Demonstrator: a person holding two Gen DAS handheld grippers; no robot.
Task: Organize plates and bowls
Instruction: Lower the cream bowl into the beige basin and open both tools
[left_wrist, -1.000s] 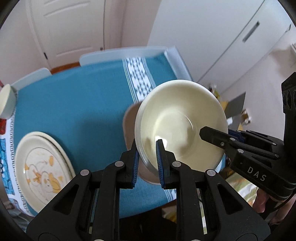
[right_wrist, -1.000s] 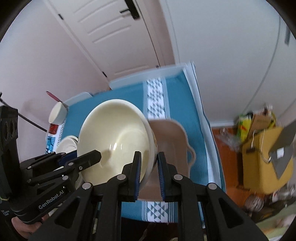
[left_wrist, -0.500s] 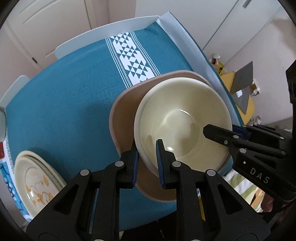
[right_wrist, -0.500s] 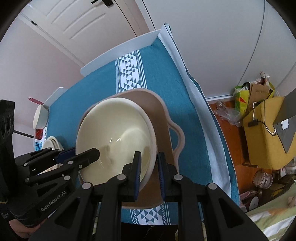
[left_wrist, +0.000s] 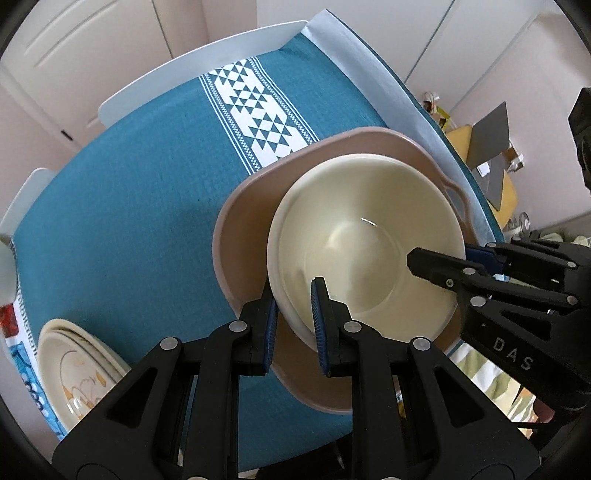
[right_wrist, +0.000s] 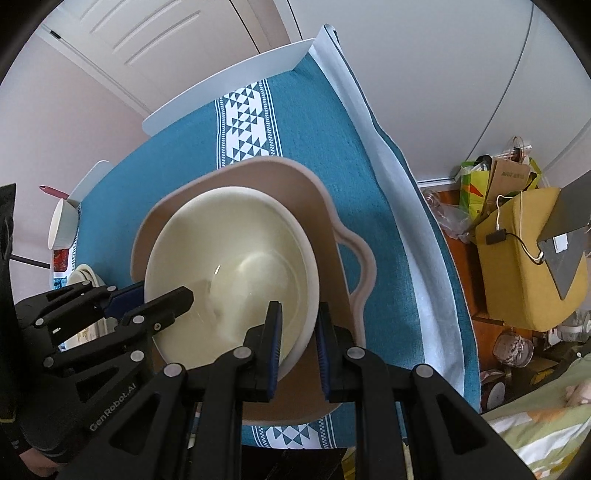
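A large cream bowl (left_wrist: 369, 236) sits inside a tan plastic tub (left_wrist: 247, 236) with a side handle, on the blue tablecloth. My left gripper (left_wrist: 293, 306) straddles the bowl's near-left rim, its jaws slightly parted. My right gripper (right_wrist: 297, 334) straddles the opposite rim of the bowl (right_wrist: 236, 266), jaws also slightly parted; the tub (right_wrist: 325, 236) surrounds it. Each gripper shows in the other's view. A stack of cream plates with an orange pattern (left_wrist: 74, 373) lies at the table's left.
A white cup (right_wrist: 61, 225) stands at the table's far left edge. White chairs (left_wrist: 199, 66) stand behind the table. A yellow stool (right_wrist: 524, 258) with a laptop and bags sits on the floor to the right.
Both grippers have lowered the bowl into the tub, and their jaws have widened slightly on its rim.
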